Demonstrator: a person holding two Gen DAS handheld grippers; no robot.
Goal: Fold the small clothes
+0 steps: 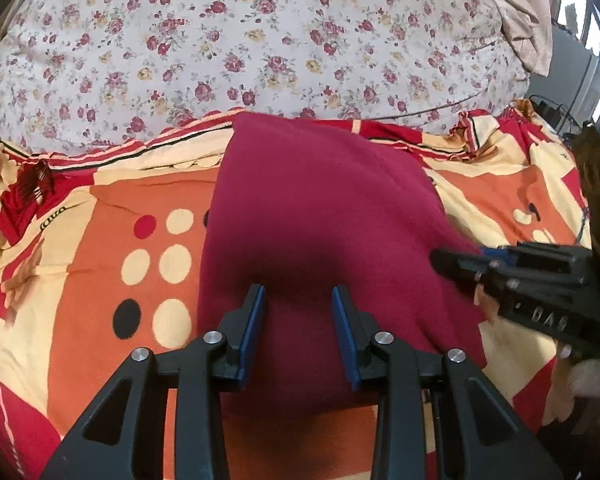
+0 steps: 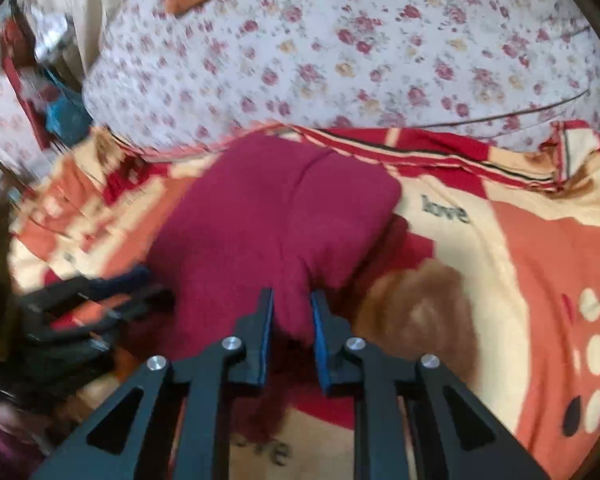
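On the patterned blanket (image 1: pixel 100 208), near edge, my left gripper (image 1: pixel 299 292) is clamped on the maroon garment (image 1: pixel 320 200), a bunch of it between the pads. Right gripper (image 2: pixel 292 296) pinches the cloth's right corner; mid-fold, I judge. Next: lift both edges together, carry toward the floral pillow (image 1: pixel 260 40), keep corners aligned.
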